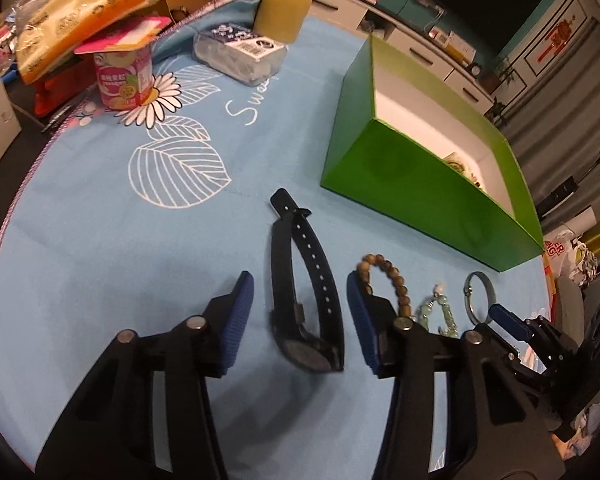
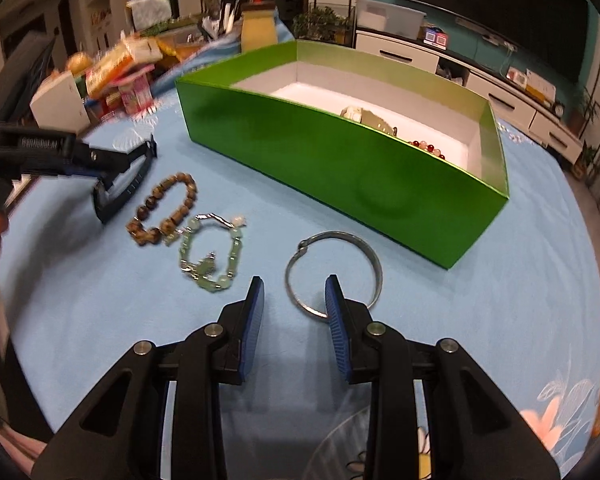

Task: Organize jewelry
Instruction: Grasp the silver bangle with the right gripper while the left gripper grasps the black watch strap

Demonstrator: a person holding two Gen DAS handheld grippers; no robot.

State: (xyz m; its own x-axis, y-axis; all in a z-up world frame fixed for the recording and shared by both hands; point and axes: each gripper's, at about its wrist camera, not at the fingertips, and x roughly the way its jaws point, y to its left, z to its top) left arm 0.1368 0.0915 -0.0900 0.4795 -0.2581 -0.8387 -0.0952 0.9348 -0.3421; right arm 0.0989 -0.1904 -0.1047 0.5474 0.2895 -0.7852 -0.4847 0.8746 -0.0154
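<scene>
A black wristwatch (image 1: pixel 306 354) lies on the blue tablecloth between the jaws of my left gripper (image 1: pixel 300 280), which is open; both blue pads stand clear of the strap. To its right lie a wooden bead bracelet (image 1: pixel 396 276), a pale green bead bracelet (image 2: pixel 234 248) and a silver bangle (image 2: pixel 374 256). My right gripper (image 2: pixel 296 284) is open, low over the cloth at the bangle's near rim, with its right finger (image 2: pixel 336 304) overlapping that rim. Behind them stands the open green box (image 2: pixel 340 160), holding red beads (image 2: pixel 424 146) and other pieces.
The far left of the table is crowded with a pink yoghurt cup (image 1: pixel 124 76), snack bags (image 1: pixel 80 12) and a clear plastic case (image 1: pixel 240 54). The cloth's edge (image 1: pixel 24 184) curves along the left. A white cabinet (image 2: pixel 480 76) stands beyond the box.
</scene>
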